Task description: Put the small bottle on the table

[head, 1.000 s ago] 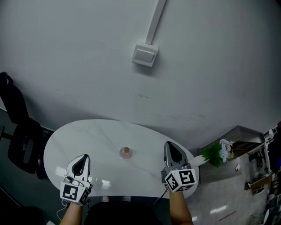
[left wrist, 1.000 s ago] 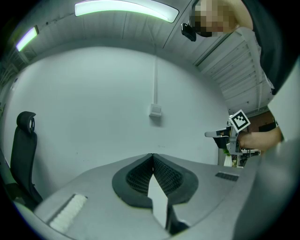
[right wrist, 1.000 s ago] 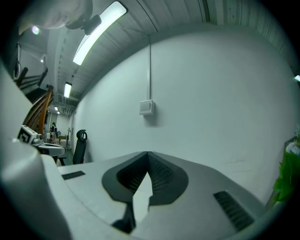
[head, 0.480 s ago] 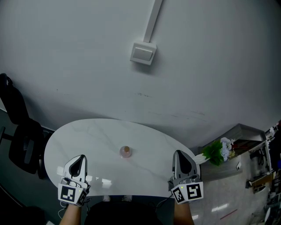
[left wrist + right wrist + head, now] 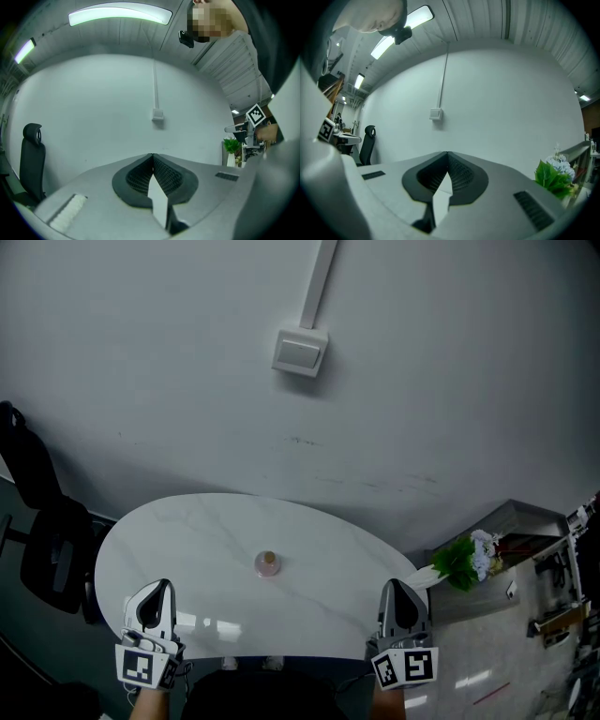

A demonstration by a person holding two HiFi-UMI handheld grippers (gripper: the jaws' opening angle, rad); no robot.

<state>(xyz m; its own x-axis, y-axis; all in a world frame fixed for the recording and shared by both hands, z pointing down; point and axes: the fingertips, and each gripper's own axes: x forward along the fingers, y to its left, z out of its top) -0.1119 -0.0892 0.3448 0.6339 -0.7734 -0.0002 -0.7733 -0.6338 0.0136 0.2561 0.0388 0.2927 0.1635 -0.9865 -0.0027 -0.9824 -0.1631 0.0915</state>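
A small bottle (image 5: 268,563) with a pale pink body stands upright near the middle of the white oval table (image 5: 197,531). My left gripper (image 5: 156,592) is at the table's front left edge, its jaws closed tip to tip with nothing between them. Over the front right edge sits my right gripper (image 5: 399,592), also shut and empty. Both are well short of the bottle. In the left gripper view (image 5: 152,157) and the right gripper view (image 5: 447,154) the jaws meet at a point against the wall; neither view shows the bottle.
A black office chair (image 5: 37,512) stands left of the table. A green plant with white flowers (image 5: 464,563) sits on a grey ledge at the right. A white switch box (image 5: 299,352) with a conduit is mounted on the wall behind.
Both grippers have drawn back toward me, away from the bottle, the right one also shifting right. The bottle has stayed where it stands.
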